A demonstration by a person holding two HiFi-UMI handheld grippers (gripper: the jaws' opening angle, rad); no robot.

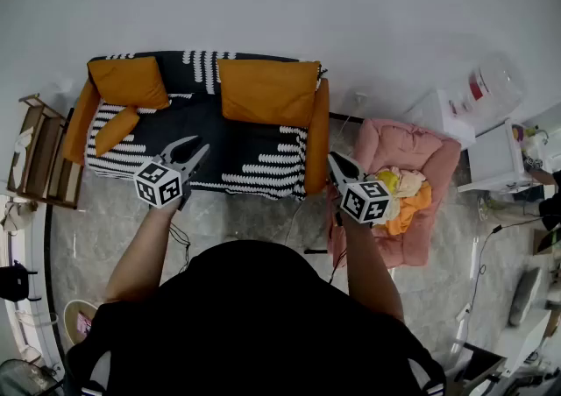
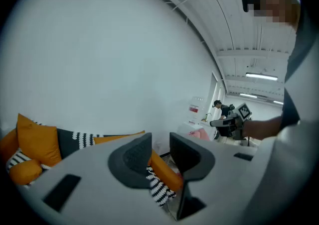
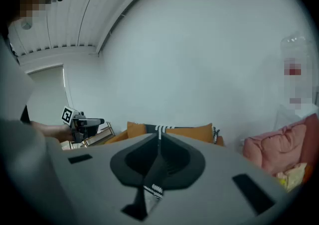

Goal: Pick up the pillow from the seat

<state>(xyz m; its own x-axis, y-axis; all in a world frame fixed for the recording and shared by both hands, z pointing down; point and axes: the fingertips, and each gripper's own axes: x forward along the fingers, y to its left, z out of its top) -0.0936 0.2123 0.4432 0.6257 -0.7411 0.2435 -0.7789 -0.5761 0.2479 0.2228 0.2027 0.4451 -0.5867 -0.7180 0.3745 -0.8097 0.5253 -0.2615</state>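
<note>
A black-and-white patterned sofa (image 1: 254, 153) stands against the wall. An orange pillow (image 1: 129, 81) leans in its left corner, with a smaller orange pillow (image 1: 115, 130) lying on the seat below it. A wide orange cushion (image 1: 267, 90) rests against the back at the right. My left gripper (image 1: 198, 150) hovers over the seat's front edge, jaws a little apart with nothing between them. In the left gripper view the gripper (image 2: 160, 152) points past the sofa's right arm, and the orange pillow (image 2: 37, 139) shows at far left. My right gripper (image 1: 334, 159), by the sofa's right arm, is shut and holds nothing.
A pink padded chair (image 1: 412, 144) holding a pile of clothes (image 1: 401, 194) stands right of the sofa. A wooden rack (image 1: 39, 158) is at the sofa's left. A white cabinet (image 1: 495, 158) and a water dispenser (image 1: 486, 83) stand at the right. Cables (image 1: 180, 236) lie on the floor.
</note>
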